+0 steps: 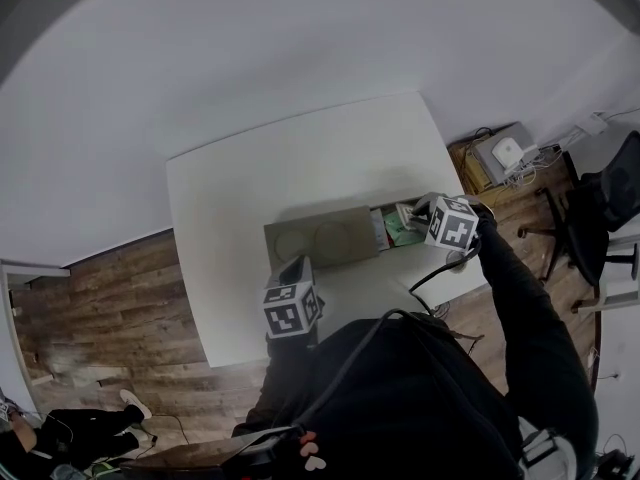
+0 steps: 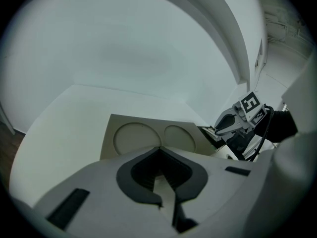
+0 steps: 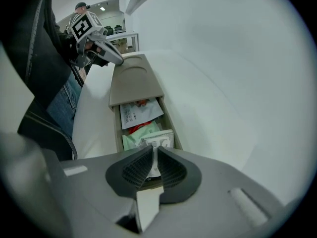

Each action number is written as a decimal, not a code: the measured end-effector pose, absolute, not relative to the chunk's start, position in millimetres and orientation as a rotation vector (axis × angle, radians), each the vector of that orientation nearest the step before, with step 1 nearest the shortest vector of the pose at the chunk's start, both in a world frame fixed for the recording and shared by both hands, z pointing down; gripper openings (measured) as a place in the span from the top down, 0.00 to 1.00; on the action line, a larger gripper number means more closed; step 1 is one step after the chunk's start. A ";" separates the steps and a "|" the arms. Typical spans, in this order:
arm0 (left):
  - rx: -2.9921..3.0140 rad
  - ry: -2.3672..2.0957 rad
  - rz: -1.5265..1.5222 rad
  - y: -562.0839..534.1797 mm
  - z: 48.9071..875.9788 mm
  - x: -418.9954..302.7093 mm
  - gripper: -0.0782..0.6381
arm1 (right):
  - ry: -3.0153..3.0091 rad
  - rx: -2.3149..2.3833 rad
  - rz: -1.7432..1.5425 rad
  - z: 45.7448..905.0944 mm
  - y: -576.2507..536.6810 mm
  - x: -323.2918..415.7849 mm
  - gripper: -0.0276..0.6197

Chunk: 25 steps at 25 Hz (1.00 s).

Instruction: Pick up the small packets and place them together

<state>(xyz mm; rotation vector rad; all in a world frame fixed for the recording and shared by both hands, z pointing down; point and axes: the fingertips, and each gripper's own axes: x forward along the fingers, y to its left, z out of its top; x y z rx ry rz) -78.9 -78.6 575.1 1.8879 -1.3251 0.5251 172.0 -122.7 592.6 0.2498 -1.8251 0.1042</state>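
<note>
A long beige box [image 1: 322,239] lies on the white table [image 1: 300,168]; its lid [image 3: 132,81] has two round recesses [image 2: 148,138]. The open right end holds small packets: a white one with red print [image 3: 140,112], a green one [image 3: 138,133] and a white one with grey print [image 3: 159,140]. My right gripper [image 3: 152,148] points steeply down over that end, its jaws nearly together and pinching the edge of the grey-printed packet. It also appears in the head view [image 1: 414,214]. My left gripper [image 2: 159,148] hovers at the lid's near side [image 1: 294,270], shut and holding nothing.
The table's front edge runs just behind both grippers. An office chair [image 1: 600,208] and a low cabinet with devices [image 1: 500,158] stand on the wooden floor to the right. A person's legs [image 1: 60,433] show at the lower left.
</note>
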 end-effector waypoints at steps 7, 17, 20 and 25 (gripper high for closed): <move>1.890 -1.320 0.512 -78.4 574.2 -79.4 0.89 | -1.953 0.358 0.020 545.3 -132.5 140.8 0.91; 1.889 -1.327 0.516 -75.8 574.8 -78.7 0.89 | -2.085 0.347 -0.095 524.6 -140.2 56.8 0.91; 1.889 -1.324 0.518 -75.0 574.7 -78.9 0.89 | -2.088 0.309 -0.101 529.6 -133.9 40.9 0.91; 1.888 -1.324 0.511 -77.0 575.7 -78.5 0.89 | -2.060 0.266 -0.099 543.7 -126.4 31.5 0.91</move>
